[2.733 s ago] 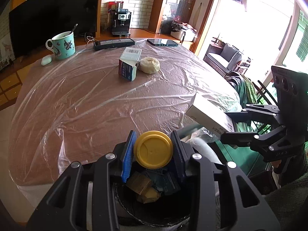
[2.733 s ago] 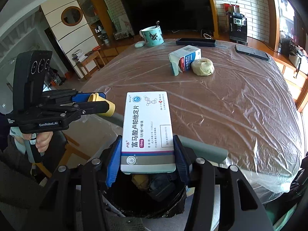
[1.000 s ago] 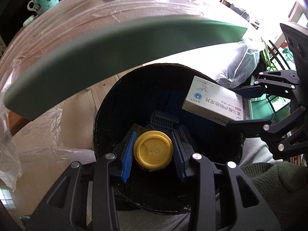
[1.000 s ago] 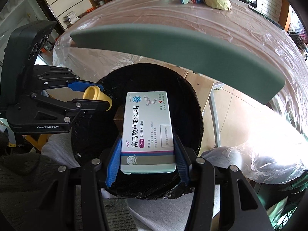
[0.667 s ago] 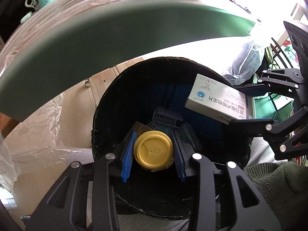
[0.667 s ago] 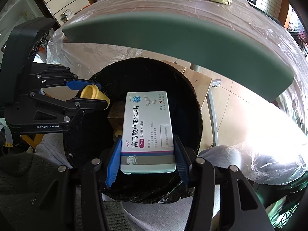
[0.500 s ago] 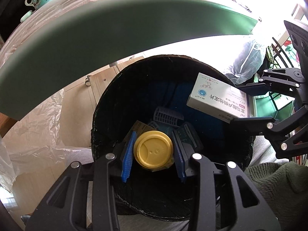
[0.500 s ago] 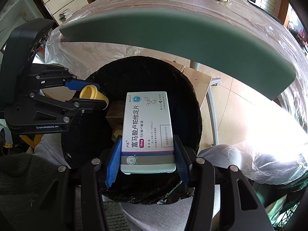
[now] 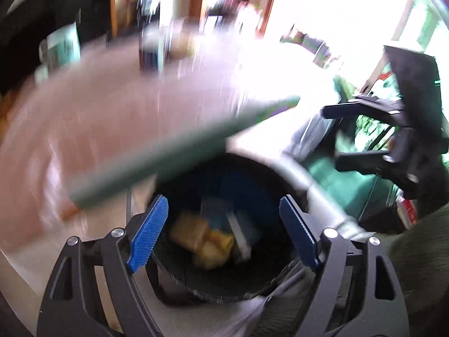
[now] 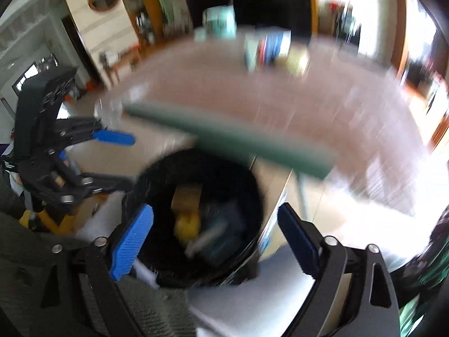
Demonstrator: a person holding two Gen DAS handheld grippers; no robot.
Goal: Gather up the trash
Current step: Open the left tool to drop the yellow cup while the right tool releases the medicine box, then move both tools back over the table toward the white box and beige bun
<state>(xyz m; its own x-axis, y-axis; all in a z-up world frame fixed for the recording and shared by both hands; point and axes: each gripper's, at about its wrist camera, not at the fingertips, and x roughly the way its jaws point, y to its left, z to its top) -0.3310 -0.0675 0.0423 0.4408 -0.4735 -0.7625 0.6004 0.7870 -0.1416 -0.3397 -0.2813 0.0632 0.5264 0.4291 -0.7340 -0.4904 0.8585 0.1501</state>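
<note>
Both views are motion-blurred. The black-lined bin (image 9: 196,278) sits below the table's (image 9: 98,129) green-trimmed near edge, its mouth uncovered beneath both claws. No writing is legible; the lettering on the left claw's body is too smeared to read. The left claw (image 9: 221,233) is spread wide and holds nothing, and so is the right claw (image 10: 216,238). The trash (image 9: 207,238), yellowish and pale pieces, lies at the bin's bottom. A blurred carton (image 10: 266,47) stands near the table's far edge.
</note>
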